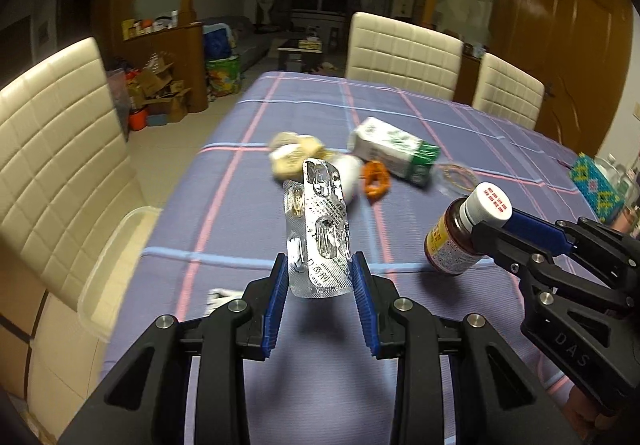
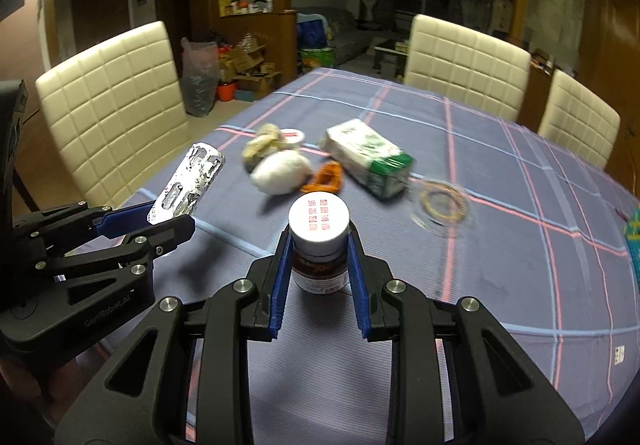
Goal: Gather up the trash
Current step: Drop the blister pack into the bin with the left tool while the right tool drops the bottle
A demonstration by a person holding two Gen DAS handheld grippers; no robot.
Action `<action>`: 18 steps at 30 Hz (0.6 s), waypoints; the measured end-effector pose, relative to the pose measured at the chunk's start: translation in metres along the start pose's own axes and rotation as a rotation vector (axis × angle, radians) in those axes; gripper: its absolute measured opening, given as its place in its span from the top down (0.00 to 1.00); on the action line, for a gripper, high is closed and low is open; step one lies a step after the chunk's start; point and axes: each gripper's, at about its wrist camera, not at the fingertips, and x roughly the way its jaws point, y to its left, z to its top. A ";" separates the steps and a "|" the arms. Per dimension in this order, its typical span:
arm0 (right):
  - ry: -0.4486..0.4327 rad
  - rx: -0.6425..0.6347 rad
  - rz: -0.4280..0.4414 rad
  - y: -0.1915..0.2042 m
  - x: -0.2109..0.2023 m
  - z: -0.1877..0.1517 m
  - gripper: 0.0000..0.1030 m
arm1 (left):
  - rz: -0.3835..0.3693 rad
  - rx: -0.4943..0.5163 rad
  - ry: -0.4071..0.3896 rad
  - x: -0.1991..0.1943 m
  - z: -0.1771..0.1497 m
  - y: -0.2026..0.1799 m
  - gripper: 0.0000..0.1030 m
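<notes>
A table [image 2: 500, 229] under checked blue cloth bears a lying carton [image 2: 366, 157], white wad [image 2: 282, 171], orange peel [image 2: 326, 177], wrappers [image 2: 264, 143], rubber bands [image 2: 442, 201]

Dim room, wood-panelled walls [image 1: 568, 57]. Cream quilted chairs [image 2: 116, 101] around counter [image 2: 500, 181] under plaid purple cloth. Dark window [image 1: 320, 1] far back; cardboard boxes [image 1: 160, 93] on pale floor [image 1: 168, 149].

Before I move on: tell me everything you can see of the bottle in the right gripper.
The bottle is small, of dark brown glass or plastic, with a white screw cap printed in red characters and a yellow and white label on its side. The cap is on. It is lifted clear of the tablecloth, tilted in the left wrist view, clamped just below the cap between the blue fingers of the right gripper. Nothing else touches it.
</notes>
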 end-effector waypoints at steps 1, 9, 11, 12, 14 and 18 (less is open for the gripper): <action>0.000 -0.010 0.008 0.007 0.001 0.002 0.72 | 0.005 -0.006 0.000 -0.001 -0.001 0.005 0.69; 0.014 -0.072 0.088 0.057 0.015 0.017 0.72 | 0.076 -0.064 -0.021 -0.013 -0.009 0.056 0.69; 0.021 -0.084 0.107 0.068 0.020 0.020 0.72 | 0.090 -0.078 -0.025 -0.014 -0.009 0.067 0.69; 0.026 -0.091 0.116 0.074 0.023 0.022 0.72 | 0.094 -0.085 -0.025 -0.014 -0.009 0.072 0.69; 0.033 -0.104 0.128 0.084 0.028 0.025 0.72 | 0.105 -0.102 -0.024 -0.013 -0.010 0.083 0.69; 0.048 -0.134 0.150 0.105 0.040 0.033 0.72 | 0.128 -0.140 -0.022 -0.012 -0.010 0.109 0.69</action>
